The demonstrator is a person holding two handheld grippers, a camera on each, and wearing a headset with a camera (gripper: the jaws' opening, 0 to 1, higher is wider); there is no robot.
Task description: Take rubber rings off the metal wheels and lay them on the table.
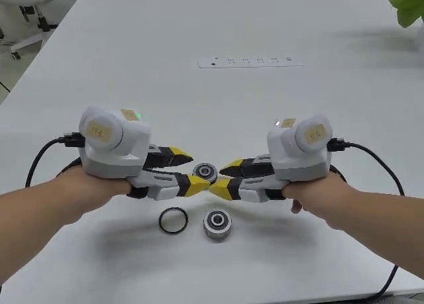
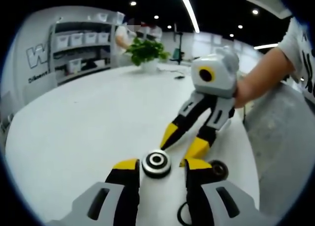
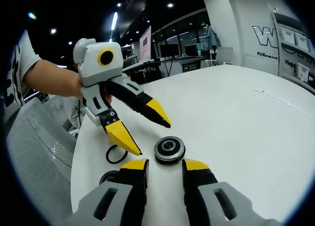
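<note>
The left tool point(image 2: 161, 166) is parted wide. Its two yellow tips stand either side of a metal wheel point(image 2: 156, 163) that lies flat on the counter point(image 2: 74, 132), with a little gap on each side, so nothing is clamped yet. The spread looks chosen to straddle the wheel and steady it by its rim. The right tool point(image 3: 165, 165) faces the same wheel from the opposite side, also open, with the wheel just ahead of its tips rather than between them. That stance would suit picking at the dark band point(image 2: 146, 167) around the rim while the other tool pins the wheel down. The band reads as a rubber ring not yet taken off, though the pictures are too small to be sure. On the person's side of both tools, just behind their tips, a second wheel point(image 1: 217, 223) lies flat. A loose rubber ring point(image 1: 173, 220) lies just beside it, apart and not touching. The ring's place there suggests that wheel is finished and that this patch serves for laying rings down. Well beyond the tools, a white power strip point(image 1: 252, 61) lies across the counter. A green plant point(image 1: 409, 6) stands at the far corner on the right tool's side. Both are well clear of the work.
</note>
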